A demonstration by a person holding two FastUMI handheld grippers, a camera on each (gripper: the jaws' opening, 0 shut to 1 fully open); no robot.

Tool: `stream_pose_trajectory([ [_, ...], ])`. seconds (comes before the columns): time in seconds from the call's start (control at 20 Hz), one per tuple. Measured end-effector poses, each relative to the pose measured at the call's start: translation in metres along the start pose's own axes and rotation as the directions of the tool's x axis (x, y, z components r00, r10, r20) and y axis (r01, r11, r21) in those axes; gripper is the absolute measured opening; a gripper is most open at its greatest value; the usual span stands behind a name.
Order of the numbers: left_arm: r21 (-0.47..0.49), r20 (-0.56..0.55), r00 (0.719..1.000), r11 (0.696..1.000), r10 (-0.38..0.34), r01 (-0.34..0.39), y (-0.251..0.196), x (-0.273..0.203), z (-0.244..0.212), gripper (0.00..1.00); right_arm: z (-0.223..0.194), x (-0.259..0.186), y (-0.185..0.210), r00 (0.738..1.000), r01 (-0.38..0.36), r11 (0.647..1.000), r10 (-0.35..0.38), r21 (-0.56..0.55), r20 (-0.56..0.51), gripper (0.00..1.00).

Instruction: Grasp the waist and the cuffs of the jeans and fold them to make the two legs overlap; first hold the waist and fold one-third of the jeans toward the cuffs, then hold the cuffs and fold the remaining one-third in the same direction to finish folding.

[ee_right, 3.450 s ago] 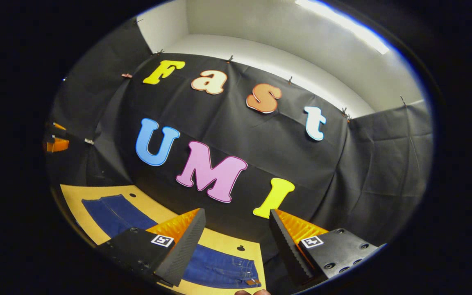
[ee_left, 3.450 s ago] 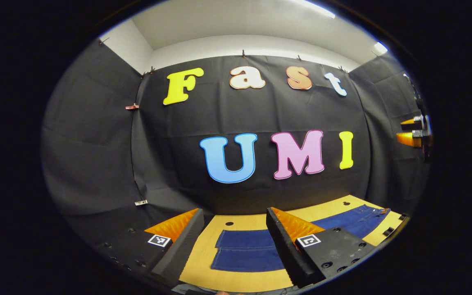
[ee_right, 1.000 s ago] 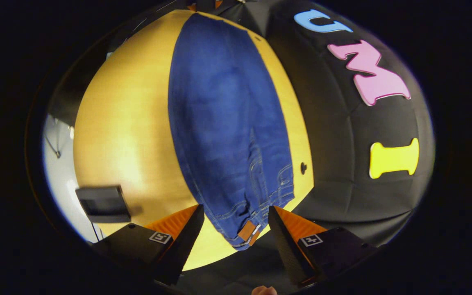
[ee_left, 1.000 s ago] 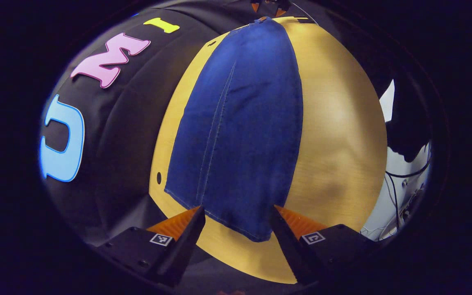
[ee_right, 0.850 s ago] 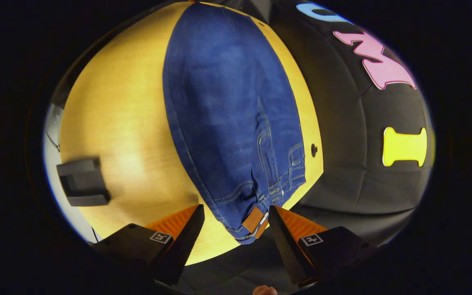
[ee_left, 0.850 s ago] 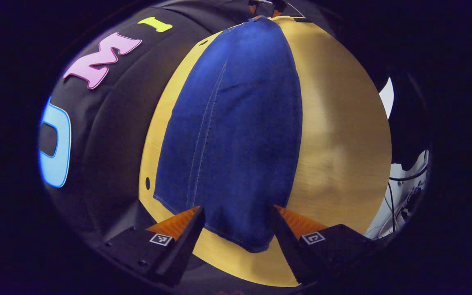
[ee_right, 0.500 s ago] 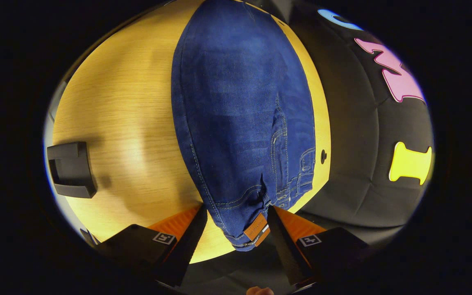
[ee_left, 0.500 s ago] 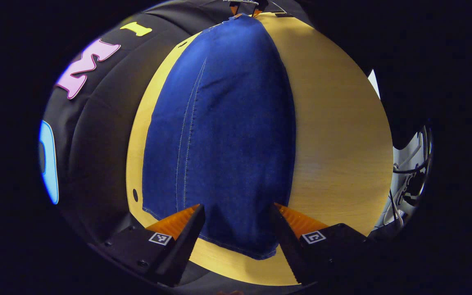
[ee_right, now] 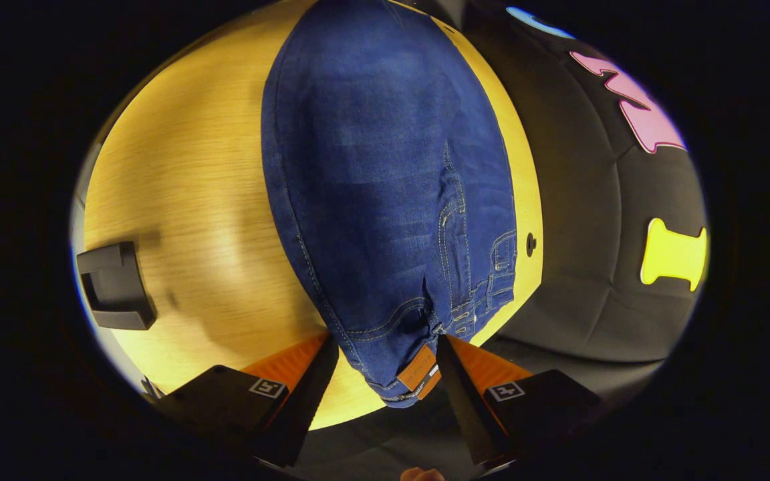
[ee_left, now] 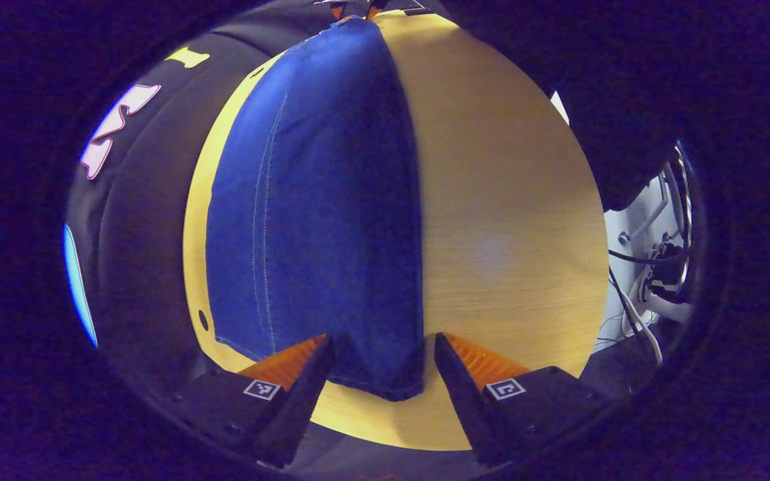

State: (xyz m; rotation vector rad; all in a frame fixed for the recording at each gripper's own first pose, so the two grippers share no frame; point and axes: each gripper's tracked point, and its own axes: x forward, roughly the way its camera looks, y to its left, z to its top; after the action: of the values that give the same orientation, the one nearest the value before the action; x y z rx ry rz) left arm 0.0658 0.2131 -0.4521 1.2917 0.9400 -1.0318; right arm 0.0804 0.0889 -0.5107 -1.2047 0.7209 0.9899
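1 pair of dark blue denim jeans (ee_left: 318,220) lies flat and lengthwise on 1 light yellow wooden counter (ee_left: 505,220), and 2 claws are at its 2 ends.

In the left gripper view the left claw (ee_left: 379,364) stands wide open over the cuff end of the jeans. Its 2 fingers straddle the near corner of the hem at 6 o'clock without pressing on it; whether they touch the cloth cannot be told. The hem runs from 8 o'clock to 6 o'clock, and 1 pale double-stitched seam climbs toward 12 o'clock. The cloth is smooth and even in colour. At 12 o'clock, at the far end of the jeans, the right claw (ee_left: 353,8) shows small.

In the right gripper view the right claw (ee_right: 386,364) is also spread wide, its 2 fingers on either side of the waist corner at 6 o'clock, not closed on it. There the jeans (ee_right: 385,187) show a faded, lighter wash, pale stitching, belt loops and 1 tan leather patch (ee_right: 418,369) on the waistband. 1 black block-shaped object (ee_right: 114,286) sits on the counter (ee_right: 184,200) at 9 o'clock, well apart from the jeans. 1 small dark hole (ee_right: 530,244) marks the counter at 3 o'clock, just beside the waistband.
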Motion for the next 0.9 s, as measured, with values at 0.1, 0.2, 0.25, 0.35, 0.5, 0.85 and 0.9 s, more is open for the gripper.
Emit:
stream_pose_trajectory([
  [0.1,-0.020,-0.018,0.999,0.999,0.036,-0.036,0.013,0.005,-0.001,0.95,0.000,0.001,-0.002,1.000,0.010,1.000,-0.010,-0.005,0.000,0.93],
  [0.2,-0.025,-0.021,0.998,0.998,0.061,-0.061,0.024,0.004,-0.006,0.96,-0.001,0.001,-0.002,1.000,0.014,1.000,-0.014,0.007,-0.006,0.93],
  [0.25,-0.023,-0.020,0.997,0.997,0.072,-0.073,0.029,0.006,-0.008,0.95,-0.003,0.002,-0.004,1.000,0.019,1.000,-0.019,0.005,-0.008,0.93],
  [0.35,-0.020,-0.018,0.997,0.997,0.075,-0.075,0.025,0.007,-0.008,0.95,-0.007,0.004,-0.009,0.999,0.044,0.999,-0.044,-0.022,-0.015,0.93],
  [0.5,0.000,-0.015,0.998,0.998,0.063,-0.063,0.021,0.010,-0.002,0.82,-0.012,0.006,-0.011,0.997,0.074,0.997,-0.075,-0.027,-0.024,0.93],
  [0.85,-0.091,-0.068,0.995,0.993,0.066,-0.073,0.022,0.023,-0.006,0.07,-0.013,0.019,0.007,0.993,0.035,0.999,-0.033,0.012,-0.116,0.25],
  [0.9,-0.129,-0.068,0.996,0.990,0.049,-0.058,0.020,0.023,-0.006,0.06,-0.011,0.018,0.007,0.992,0.034,0.998,-0.027,0.053,-0.121,0.17],
])
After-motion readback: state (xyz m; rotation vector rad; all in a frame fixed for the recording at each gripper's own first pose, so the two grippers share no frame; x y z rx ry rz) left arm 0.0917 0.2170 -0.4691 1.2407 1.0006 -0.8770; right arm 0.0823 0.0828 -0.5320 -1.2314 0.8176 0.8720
